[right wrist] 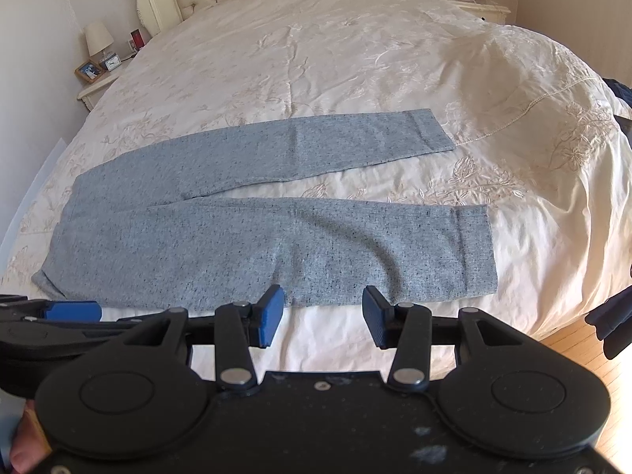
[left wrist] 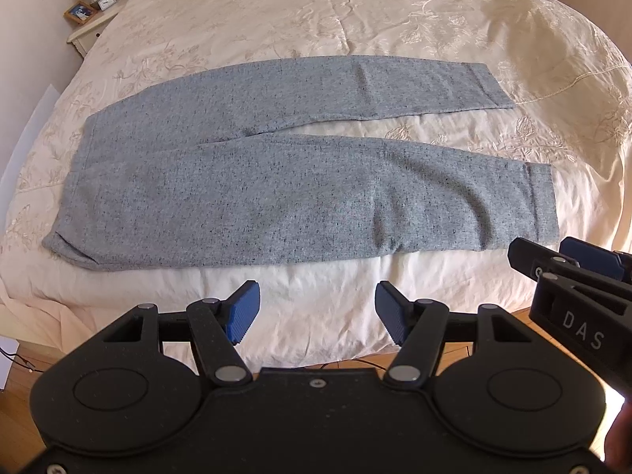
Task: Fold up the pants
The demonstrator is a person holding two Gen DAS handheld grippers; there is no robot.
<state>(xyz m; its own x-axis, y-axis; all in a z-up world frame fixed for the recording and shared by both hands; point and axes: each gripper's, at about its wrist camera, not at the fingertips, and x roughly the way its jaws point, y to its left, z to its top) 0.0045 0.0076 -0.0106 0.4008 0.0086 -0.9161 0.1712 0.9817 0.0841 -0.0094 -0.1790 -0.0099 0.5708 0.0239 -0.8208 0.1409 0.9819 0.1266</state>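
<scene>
Looking at where I am right now: the grey pants are laid out flat across the cream bedspread, waistband off to the left, both legs running right and splayed apart in a narrow V, so nothing is folded yet as far as I can judge. My left gripper hovers over bare bedding just short of the near edge of the near leg, jaws spread wide and holding nothing. My right gripper is released too, also empty, sitting right at that same near edge around mid-leg. I'd say the step in hand is the first fold, bringing one leg over onto the other. To do it well I want the two grips well apart along the near edge, one toward the waistband corner and one toward the cuff, not bunched together like they are now. Pinch only the pants fabric, since the bedspread underneath is soft and wrinkly and could easily get caught too. Then lift both ends together and lay the near leg onto the far leg, lining up cuffs and seams.
</scene>
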